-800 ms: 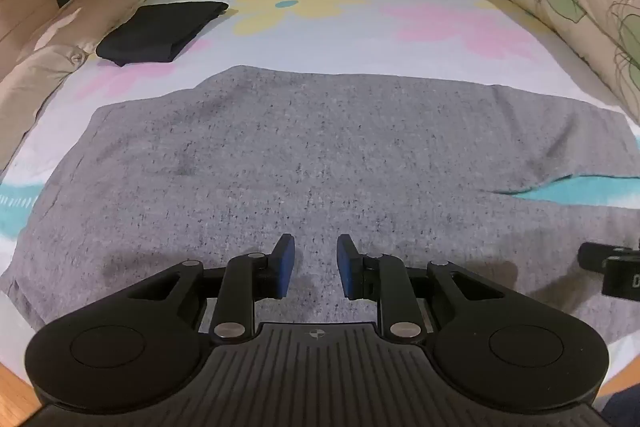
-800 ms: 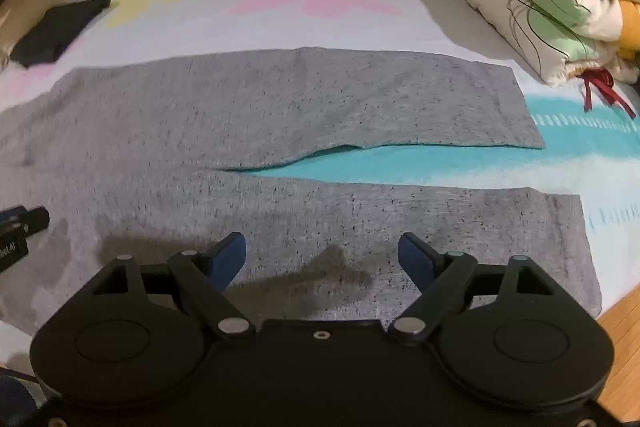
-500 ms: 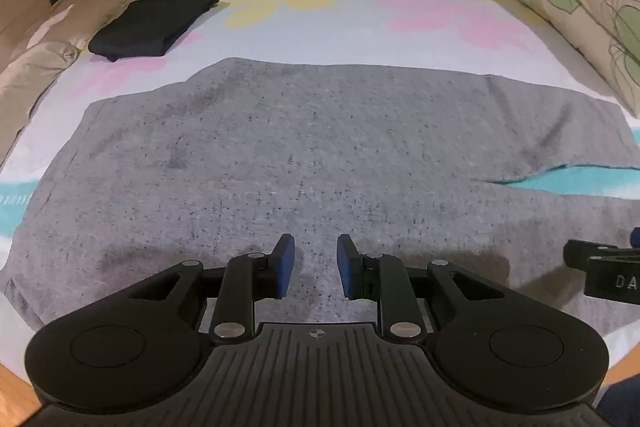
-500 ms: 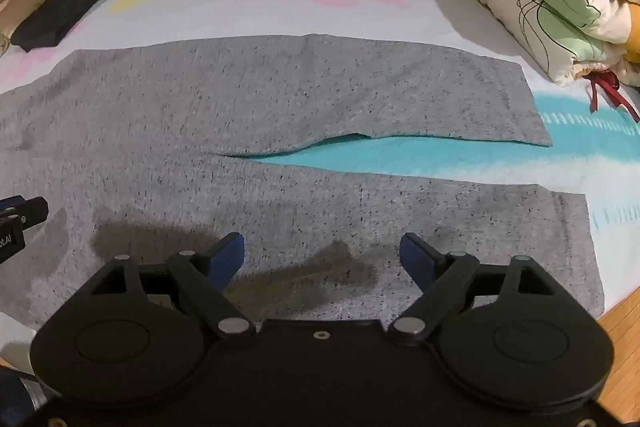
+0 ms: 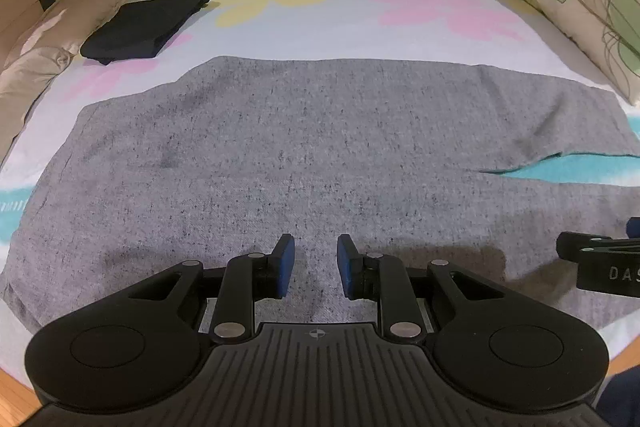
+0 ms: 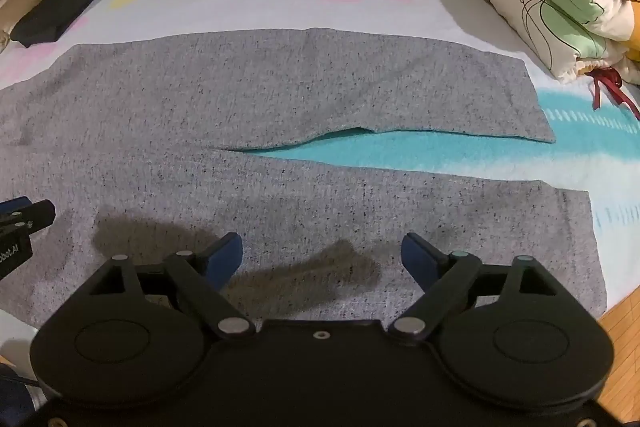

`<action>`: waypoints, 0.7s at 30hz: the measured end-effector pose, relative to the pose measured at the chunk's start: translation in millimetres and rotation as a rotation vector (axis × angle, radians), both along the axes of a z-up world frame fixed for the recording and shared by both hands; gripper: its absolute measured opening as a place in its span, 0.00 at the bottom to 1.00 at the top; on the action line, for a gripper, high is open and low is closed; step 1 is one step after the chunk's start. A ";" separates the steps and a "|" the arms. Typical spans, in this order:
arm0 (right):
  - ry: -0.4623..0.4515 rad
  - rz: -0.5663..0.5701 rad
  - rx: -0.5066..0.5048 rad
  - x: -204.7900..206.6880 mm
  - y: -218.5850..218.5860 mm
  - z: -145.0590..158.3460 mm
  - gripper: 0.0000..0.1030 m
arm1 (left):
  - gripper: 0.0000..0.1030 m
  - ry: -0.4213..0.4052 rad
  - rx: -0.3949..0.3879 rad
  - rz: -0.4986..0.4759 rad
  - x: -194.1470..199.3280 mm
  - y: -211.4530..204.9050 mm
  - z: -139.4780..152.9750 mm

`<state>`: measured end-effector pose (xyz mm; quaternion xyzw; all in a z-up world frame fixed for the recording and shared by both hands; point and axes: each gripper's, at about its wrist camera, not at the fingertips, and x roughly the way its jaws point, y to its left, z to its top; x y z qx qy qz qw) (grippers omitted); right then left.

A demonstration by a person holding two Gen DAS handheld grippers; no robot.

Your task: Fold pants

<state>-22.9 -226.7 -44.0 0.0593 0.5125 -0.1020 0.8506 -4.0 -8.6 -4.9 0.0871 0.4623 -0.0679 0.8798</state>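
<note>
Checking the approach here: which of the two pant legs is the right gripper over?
The near pant leg, whose cuff ends by the bed edge; the far leg lies beyond the teal gap. The right gripper is open.

Warm, dim indoor light is falling from above and behind, so the right gripper (image 6: 322,253) is casting a soft dark shadow onto the grey pants (image 6: 280,99). The fisheye lens is bending the bed (image 5: 340,7) at its far edge and corners. Fine grain is showing throughout; no glare is showing.
</note>
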 end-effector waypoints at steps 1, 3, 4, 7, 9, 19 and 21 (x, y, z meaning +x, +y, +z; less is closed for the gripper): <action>0.001 0.002 -0.001 0.9 0.8 -0.1 0.85 | 0.22 0.001 0.000 -0.001 0.0 -0.3 -0.2; 0.002 0.004 -0.002 1.0 1.4 -0.5 0.85 | 0.22 0.002 0.002 -0.003 0.1 -1.7 -0.8; 0.002 0.003 -0.003 1.4 3.3 -0.9 0.85 | 0.22 0.003 0.003 -0.005 -0.1 -1.7 -1.2; 0.004 0.007 -0.007 1.1 5.0 -2.0 0.85 | 0.22 0.005 0.004 -0.005 -0.1 -2.2 -1.7; 0.004 0.009 -0.008 1.1 5.5 -2.3 0.85 | 0.22 0.005 0.004 -0.005 -0.3 -2.4 -2.4; 0.003 0.004 -0.006 1.0 6.1 -2.2 0.85 | 0.22 0.005 0.007 -0.008 -1.1 -3.1 -4.0; 0.004 0.006 -0.006 1.0 6.4 -2.5 0.85 | 0.22 0.007 0.007 -0.011 -1.7 -3.5 -4.9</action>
